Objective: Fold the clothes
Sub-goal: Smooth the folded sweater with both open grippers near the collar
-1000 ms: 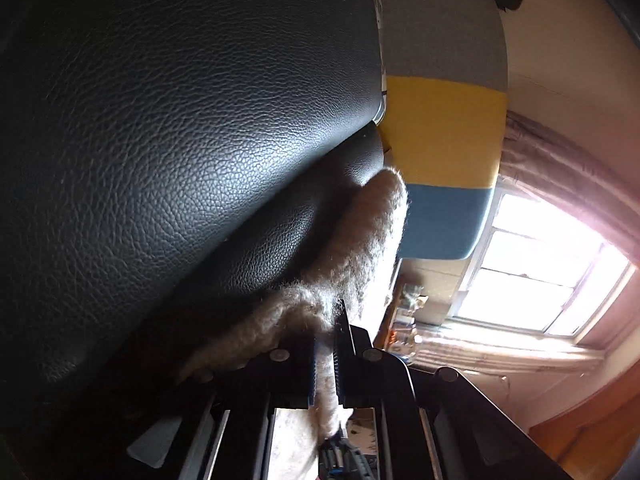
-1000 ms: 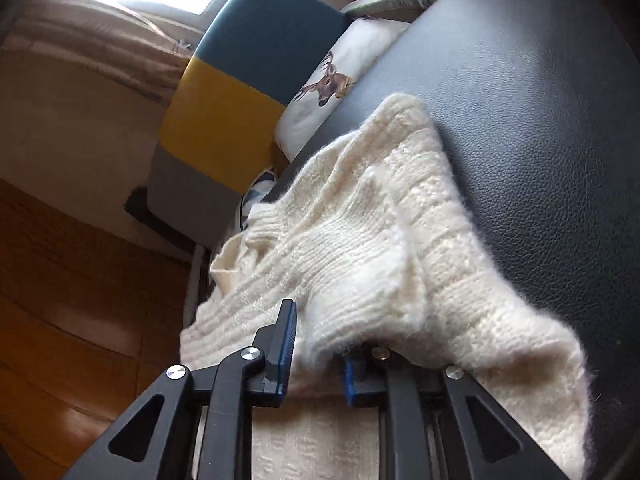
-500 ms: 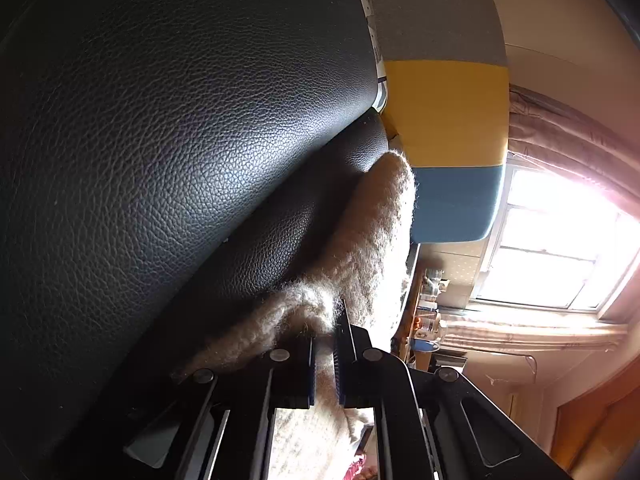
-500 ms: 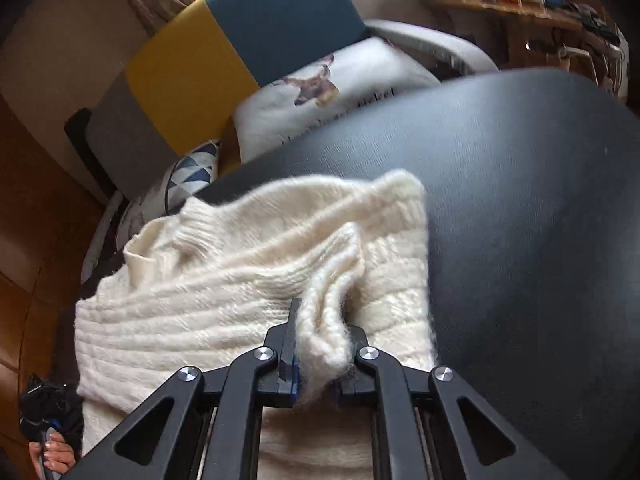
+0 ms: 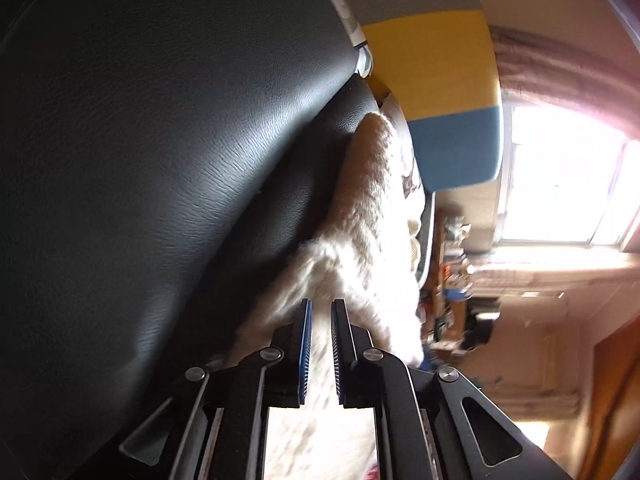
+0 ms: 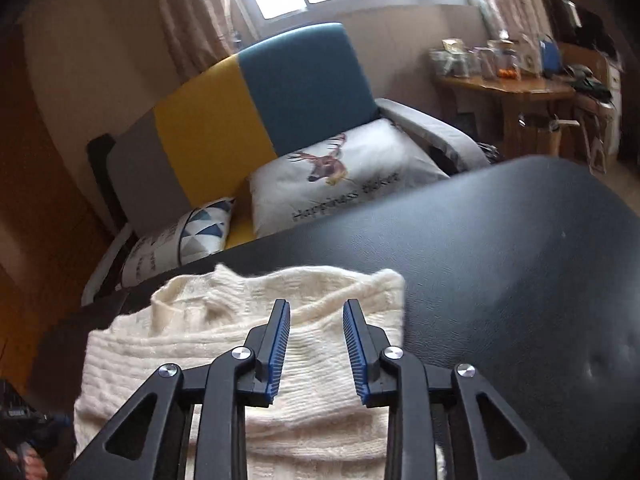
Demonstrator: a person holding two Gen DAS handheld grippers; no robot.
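A cream knitted sweater (image 6: 240, 340) lies folded on a black leather surface (image 6: 500, 280). My right gripper (image 6: 316, 304) hovers just above its top layer. Its jaws are opening and nothing is between the blue pads. In the left wrist view the sweater (image 5: 360, 220) runs along the black leather (image 5: 160, 160) away from me. My left gripper (image 5: 320, 304) is shut on the sweater's near edge, with a thin strip of knit showing in the narrow gap between its pads.
Behind the leather surface stands an armchair (image 6: 280, 92) in grey, yellow and blue, holding a deer-print pillow (image 6: 344, 176) and a triangle-patterned cushion (image 6: 192, 236). A wooden table (image 6: 512, 84) with several jars stands at the right, under a bright window.
The right gripper pinched a fold of the sweater, then let it go and rose while rolling level. The left gripper lifted a little and rolled, still holding the knit.
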